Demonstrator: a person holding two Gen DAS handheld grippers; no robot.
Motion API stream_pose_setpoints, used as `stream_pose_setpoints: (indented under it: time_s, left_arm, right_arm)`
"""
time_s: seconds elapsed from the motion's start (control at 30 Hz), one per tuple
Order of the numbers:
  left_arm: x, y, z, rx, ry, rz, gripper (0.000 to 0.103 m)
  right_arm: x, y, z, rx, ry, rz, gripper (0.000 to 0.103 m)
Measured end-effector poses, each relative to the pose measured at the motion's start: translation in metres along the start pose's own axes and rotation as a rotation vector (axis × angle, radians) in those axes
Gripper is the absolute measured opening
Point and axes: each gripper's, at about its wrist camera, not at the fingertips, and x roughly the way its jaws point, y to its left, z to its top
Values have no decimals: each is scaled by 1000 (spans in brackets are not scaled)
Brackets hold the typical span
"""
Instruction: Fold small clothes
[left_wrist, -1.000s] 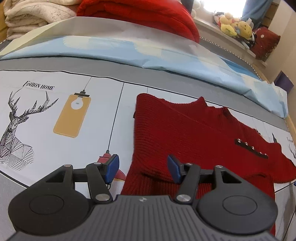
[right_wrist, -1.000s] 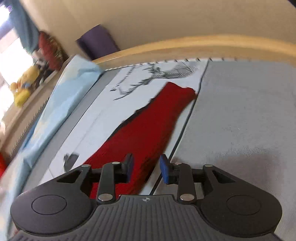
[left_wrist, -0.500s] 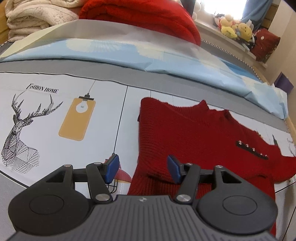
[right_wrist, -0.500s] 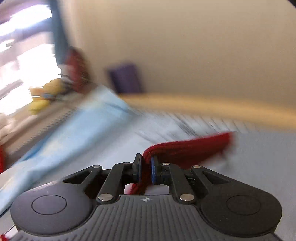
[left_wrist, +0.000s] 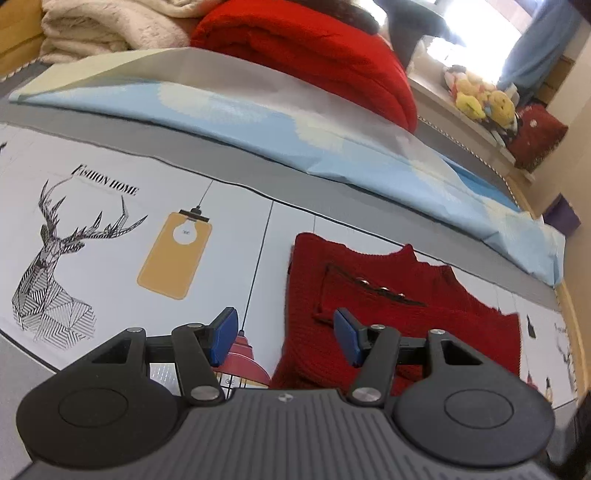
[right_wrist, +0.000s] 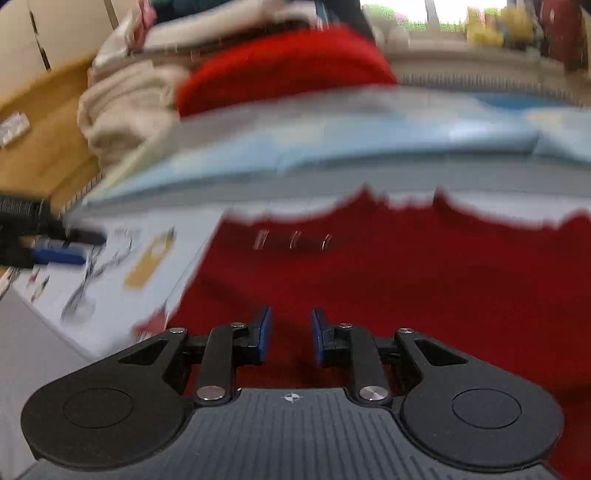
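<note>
The red knit sweater lies on the printed bed sheet, one side folded over its middle. The right gripper, just opening, hovers above it, pinching nothing; the left gripper stands spread at its edge.

Before you, the small knitted sweater lies flat on the printed bedsheet, one sleeve folded across its front so the strip of buttons sits on top. To its left on the sheet are the lamp print and, further left, the deer print. Behind the sweater a folded quilt runs across the bed. On the quilt's far side rests a folded blanket, with a pile of fleece throws to its left. Plush toys sit on the ledge at the far right, a cushion just beside them.

Your left gripper hangs over the sweater's left edge; your right gripper is above the sweater's lower part.
</note>
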Motion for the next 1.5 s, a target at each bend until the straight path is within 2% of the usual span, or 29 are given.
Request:
stream_pose_setpoints:
  time_s: [0.1, 0.17, 0.27, 0.37, 0.43, 0.53, 0.6, 0.67, 0.7, 0.83, 0.93, 1.0, 1.03, 1.07, 1.17, 1.27, 1.33, 1.37, 1.43, 1.5]
  left_arm:
    - [1, 7, 3, -42, 4, -24, 58]
    - [3, 7, 3, -42, 3, -58, 37]
    - [11, -1, -3, -18, 14, -99, 22]
    - [24, -5, -12, -41, 21, -159, 22]
    - [35, -3, -17, -105, 42, -210, 22]
    - [57, 1, -23, -205, 69, -257, 22]
    - [73, 2, -23, -256, 70, -294, 26]
    - [93, 3, -22, -296, 91, -314, 38]
    - [101, 4, -22, -311, 98, -319, 39]
    - [130, 10, -25, -381, 123, -286, 39]
    - [141, 13, -27, -411, 124, -281, 38]
    - [143, 10, -24, -387, 106, -275, 31]
    - [141, 8, -23, -361, 94, -265, 9]
    - [137, 6, -21, -328, 77, -256, 10]
    - [105, -2, -12, -268, 5, -229, 9]
    - [76, -15, -6, -193, -45, -188, 10]
    - [72, -18, -6, -151, -34, -130, 13]
    - [76, -18, -6, -133, -6, -83, 13]
    - [80, -14, -8, -142, 13, -34, 13]
    - [79, -12, -10, -141, 0, -55, 13]
  right_arm:
    - [-35, -11, 6, 55, -6, -52, 30]
    - [-56, -25, 11, 173, 22, -124, 31]
    - [-90, -58, 7, 385, -37, -177, 32]
    - [-93, -92, -1, 479, -72, -244, 32]
    - [-87, -121, -6, 583, -53, -309, 34]
    - [-74, -158, -15, 709, -34, -314, 35]
    - [-67, -175, -19, 772, -24, -319, 36]
    - [-60, -189, -27, 847, -3, -297, 36]
    - [-56, -193, -30, 876, 0, -278, 36]
    - [-51, -201, -31, 889, 10, -262, 35]
    - [-57, -203, -32, 911, 11, -265, 29]
    - [-57, -203, -32, 911, 20, -274, 21]
    - [-56, -205, -32, 910, 27, -284, 11]
    - [-57, -206, -33, 906, 36, -296, 6]
    - [-66, -198, -25, 893, 44, -336, 5]
    - [-84, -174, -3, 771, -71, -297, 6]
    - [-88, -165, 7, 693, -147, -270, 6]
    - [-86, -165, 8, 670, -158, -277, 6]
    - [-72, -178, 0, 679, -101, -299, 7]
    - [-59, -194, -16, 747, -10, -328, 6]
